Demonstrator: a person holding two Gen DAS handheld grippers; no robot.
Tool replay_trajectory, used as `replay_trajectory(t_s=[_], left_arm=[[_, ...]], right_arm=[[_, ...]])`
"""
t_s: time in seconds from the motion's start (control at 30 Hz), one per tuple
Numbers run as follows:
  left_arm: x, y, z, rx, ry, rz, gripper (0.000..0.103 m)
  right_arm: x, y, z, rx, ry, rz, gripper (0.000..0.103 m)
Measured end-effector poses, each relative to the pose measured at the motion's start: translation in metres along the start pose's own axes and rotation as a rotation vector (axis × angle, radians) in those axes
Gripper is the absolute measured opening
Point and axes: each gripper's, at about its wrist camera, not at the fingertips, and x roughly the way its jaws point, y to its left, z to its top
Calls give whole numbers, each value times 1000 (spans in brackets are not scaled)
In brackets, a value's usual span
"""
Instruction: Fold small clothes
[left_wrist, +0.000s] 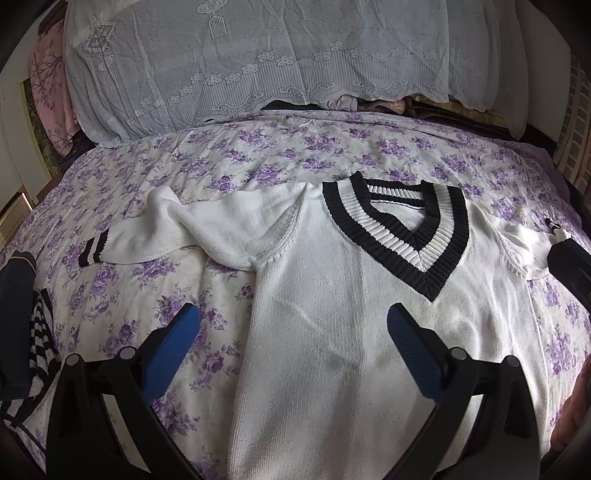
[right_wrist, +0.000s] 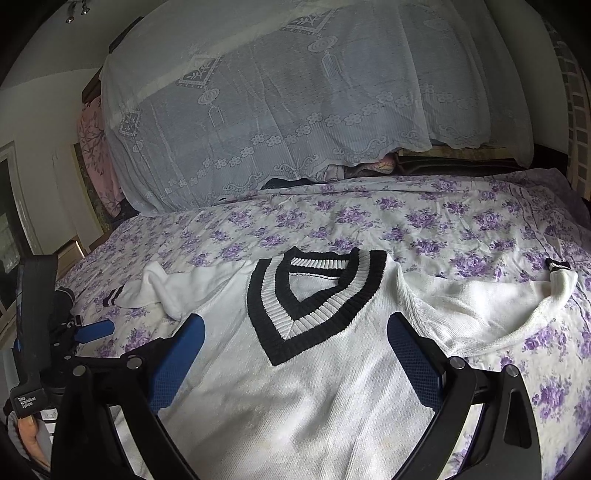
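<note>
A white knit sweater (left_wrist: 332, 314) with a black-and-white striped V-neck collar (left_wrist: 402, 229) lies face up on the bed, also in the right wrist view (right_wrist: 295, 398). Its left sleeve (left_wrist: 166, 229) is crumpled with a striped cuff; its right sleeve (right_wrist: 498, 310) curls outward. My left gripper (left_wrist: 293, 328) is open and empty above the sweater's left side. My right gripper (right_wrist: 295, 338) is open and empty above its chest, just below the collar (right_wrist: 306, 302). The left gripper shows at the left in the right wrist view (right_wrist: 92, 332).
The bed has a white sheet with purple flowers (left_wrist: 258, 162). A lace-covered pile (left_wrist: 258, 55) stands at the far side. A dark striped garment (left_wrist: 40, 339) lies at the left edge. A pink cloth (left_wrist: 48, 85) hangs at far left.
</note>
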Motion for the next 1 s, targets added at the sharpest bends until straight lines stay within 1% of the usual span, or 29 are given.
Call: replay_trajectory(t_s=[1.0], left_arm=[[0,-1,0,-2,11,-1,99]], right_arm=[[-1,-3,1,5,-2,2,99]])
